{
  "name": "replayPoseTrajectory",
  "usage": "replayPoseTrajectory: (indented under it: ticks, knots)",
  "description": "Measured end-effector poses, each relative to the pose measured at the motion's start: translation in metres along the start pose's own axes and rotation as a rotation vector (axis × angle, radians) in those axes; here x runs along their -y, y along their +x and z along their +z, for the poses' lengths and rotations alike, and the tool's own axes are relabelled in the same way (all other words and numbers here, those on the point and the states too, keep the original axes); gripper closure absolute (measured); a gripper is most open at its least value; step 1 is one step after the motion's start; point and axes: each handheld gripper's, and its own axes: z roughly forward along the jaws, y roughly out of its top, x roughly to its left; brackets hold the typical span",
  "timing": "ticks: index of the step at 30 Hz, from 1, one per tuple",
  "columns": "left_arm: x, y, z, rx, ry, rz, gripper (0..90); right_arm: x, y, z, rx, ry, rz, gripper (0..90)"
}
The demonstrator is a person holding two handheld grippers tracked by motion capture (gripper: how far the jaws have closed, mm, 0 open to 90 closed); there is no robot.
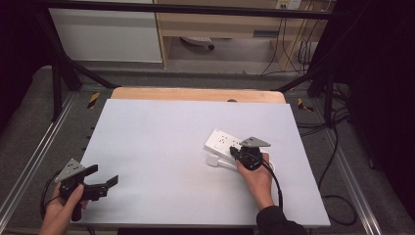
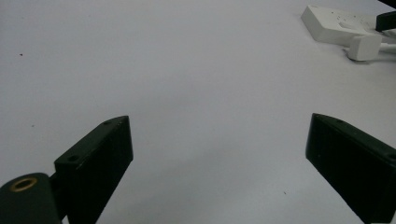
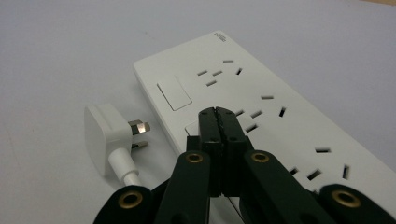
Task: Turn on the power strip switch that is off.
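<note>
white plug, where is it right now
The white plug lies on the table on the person's right side, just beside the near long edge of the power strip, unplugged, close to the shut right gripper.

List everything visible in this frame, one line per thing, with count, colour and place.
Power strip: 1, white, right of table centre, lying flat, sockets up.
Plug: 1, white with metal pins, lying beside the strip on its cable, not inserted.
Table: 1, pale grey top, wooden edge at the far side.
Frame: black bars around the table.
Cabinet: 1, wooden, behind the table on the floor.
Cables: several, black, on the floor at right.
Left gripper: 1, black, near left corner of the table, jaws wide apart, holding nothing.
Right gripper: 1, black, jaws closed together, tips over the strip by its switch.
Hands: 2, one on each gripper.
</note>
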Motion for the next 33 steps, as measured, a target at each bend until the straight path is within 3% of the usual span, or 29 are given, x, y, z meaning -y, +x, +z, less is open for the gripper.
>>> replayPoseTrajectory:
  ticks: [4,14,33]
  knots:
    - [0.0000,-0.0004,-0.0001,0.000,-0.004,-0.001,7.4,0.0010,-0.0038,-0.0017,0.003,0.009,0.011,90.0]
    - [-0.0008,-0.0004,-0.0015,-0.004,-0.016,0.002,7.5,0.0005,-0.0011,0.0001,-0.004,0.004,-0.026,90.0]
    - [-0.0011,-0.0003,-0.0014,-0.006,-0.019,0.001,7.6,0.0001,-0.0019,-0.0008,0.010,-0.015,-0.046,90.0]
